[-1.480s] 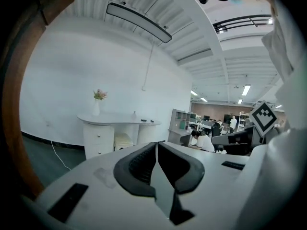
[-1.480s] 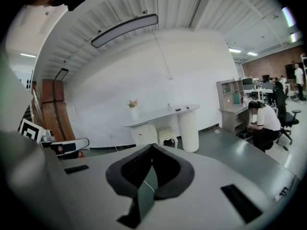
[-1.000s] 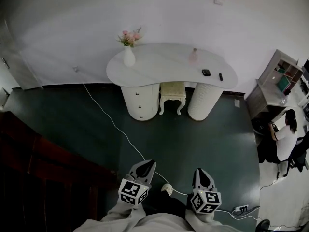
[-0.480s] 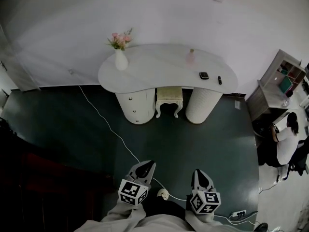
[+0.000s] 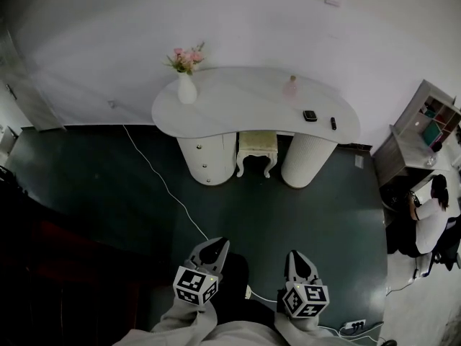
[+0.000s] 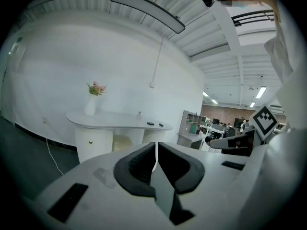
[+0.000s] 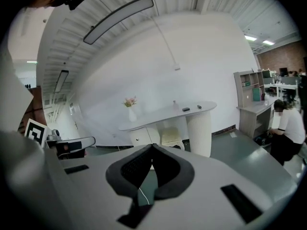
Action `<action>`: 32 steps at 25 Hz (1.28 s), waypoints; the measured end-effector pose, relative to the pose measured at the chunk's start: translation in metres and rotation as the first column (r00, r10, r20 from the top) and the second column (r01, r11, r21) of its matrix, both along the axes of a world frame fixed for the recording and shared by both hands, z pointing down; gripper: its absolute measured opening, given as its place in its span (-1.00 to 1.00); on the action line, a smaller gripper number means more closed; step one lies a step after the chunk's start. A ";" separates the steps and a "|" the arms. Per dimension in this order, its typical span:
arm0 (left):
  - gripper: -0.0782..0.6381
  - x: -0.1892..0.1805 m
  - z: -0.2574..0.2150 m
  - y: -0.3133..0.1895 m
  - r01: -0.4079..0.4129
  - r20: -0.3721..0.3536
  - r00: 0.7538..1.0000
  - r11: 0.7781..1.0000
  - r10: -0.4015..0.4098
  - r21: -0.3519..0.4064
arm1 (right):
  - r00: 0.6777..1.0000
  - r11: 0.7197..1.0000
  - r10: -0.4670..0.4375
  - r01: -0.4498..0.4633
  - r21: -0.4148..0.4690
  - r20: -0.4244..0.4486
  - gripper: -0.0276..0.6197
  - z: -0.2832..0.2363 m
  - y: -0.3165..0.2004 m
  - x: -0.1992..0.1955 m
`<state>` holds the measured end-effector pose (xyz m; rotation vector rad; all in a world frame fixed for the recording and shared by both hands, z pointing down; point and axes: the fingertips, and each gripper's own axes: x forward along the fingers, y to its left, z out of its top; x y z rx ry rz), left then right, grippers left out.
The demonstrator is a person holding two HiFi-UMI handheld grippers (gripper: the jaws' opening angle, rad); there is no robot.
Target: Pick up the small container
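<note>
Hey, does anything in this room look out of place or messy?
Only the thin white cable: it trails loose across the dark floor, running from the wall left of the white curved desk toward the person. Nothing on the desk looks tipped or spilled.

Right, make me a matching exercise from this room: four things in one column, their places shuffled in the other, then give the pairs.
Things:
1. vase of flowers
2. stool
3. white cable
4. seated person

Places:
A. lying across the dark floor
B. far right of the head view, near the shelves
C. on the left end of the white table
D. under the middle of the table

Pairs: 1-C, 2-D, 3-A, 4-B
</note>
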<state>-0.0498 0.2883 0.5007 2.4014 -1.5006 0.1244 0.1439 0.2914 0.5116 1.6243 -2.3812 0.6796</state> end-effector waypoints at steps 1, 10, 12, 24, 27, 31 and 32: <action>-0.71 -0.002 0.000 -0.001 0.004 0.001 1.000 1.000 -0.004 0.000 | 1.000 1.000 0.005 -0.005 -0.004 0.001 -0.76 0.001 0.000 0.001; -0.71 0.000 0.017 -0.039 -0.009 -0.009 1.000 1.000 0.009 -0.015 | 0.999 0.999 0.043 -0.043 0.001 -0.015 -0.76 0.007 -0.033 0.011; -0.71 0.005 0.014 -0.055 -0.024 -0.005 1.000 1.000 0.024 -0.004 | 0.998 0.999 0.054 -0.054 0.005 -0.017 -0.76 0.005 -0.047 0.015; -0.71 0.010 -0.005 -0.181 -0.061 0.004 0.998 0.998 0.061 0.020 | 0.997 0.998 0.068 -0.068 0.017 -0.020 -0.76 -0.010 -0.164 0.011; -0.71 0.009 -0.010 -0.210 -0.069 0.007 0.998 0.997 0.069 0.018 | 0.997 0.997 0.080 -0.079 0.014 -0.018 -0.76 -0.015 -0.192 0.011; -0.71 0.007 -0.015 -0.247 -0.076 0.007 0.997 0.997 0.076 0.021 | 0.996 0.996 0.089 -0.089 0.015 -0.017 -0.76 -0.020 -0.227 0.009; -0.71 0.006 -0.016 -0.255 -0.078 0.007 0.997 0.997 0.078 0.021 | 0.996 0.996 0.092 -0.091 0.014 -0.017 -0.76 -0.021 -0.235 0.009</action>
